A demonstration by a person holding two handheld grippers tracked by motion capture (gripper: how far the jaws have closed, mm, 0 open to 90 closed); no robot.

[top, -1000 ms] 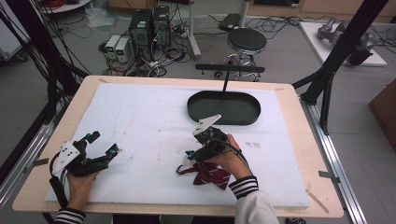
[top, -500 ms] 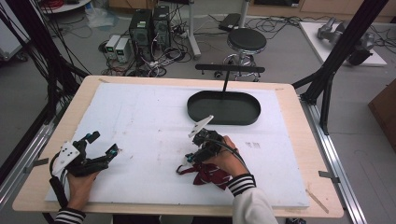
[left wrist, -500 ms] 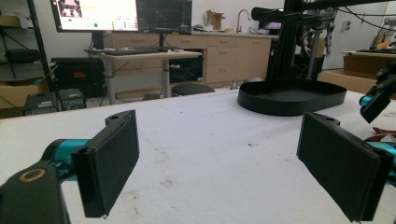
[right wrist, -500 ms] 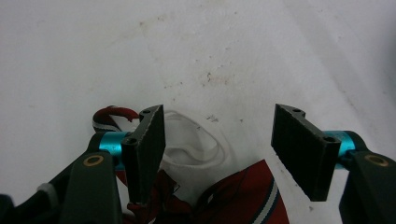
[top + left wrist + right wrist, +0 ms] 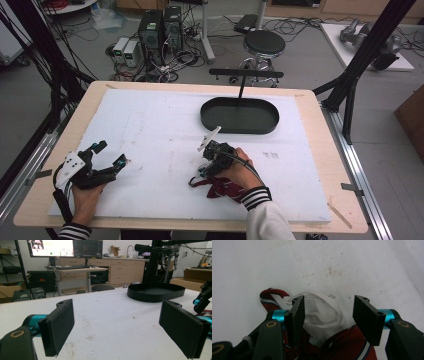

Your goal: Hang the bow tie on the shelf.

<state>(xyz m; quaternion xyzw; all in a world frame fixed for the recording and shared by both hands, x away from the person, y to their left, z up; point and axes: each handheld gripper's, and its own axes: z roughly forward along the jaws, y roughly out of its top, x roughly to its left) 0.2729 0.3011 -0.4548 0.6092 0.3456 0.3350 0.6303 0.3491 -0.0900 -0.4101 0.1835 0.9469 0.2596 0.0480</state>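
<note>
Right gripper view: white-and-red cloth (image 5: 322, 320) between half-closed fingers (image 5: 298, 315).

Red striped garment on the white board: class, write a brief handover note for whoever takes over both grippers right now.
Right gripper: pointing down over the red striped garment, jaws just been closing, white part of the cloth between them, not yet pinched.
Left gripper: open, holding nothing, resting near the left edge of the white board.
Black tray: at the far side, nothing seen in it.
Done: garment reached.
Left: probably finish the grip, then lift; where it goes is not shown.
</note>
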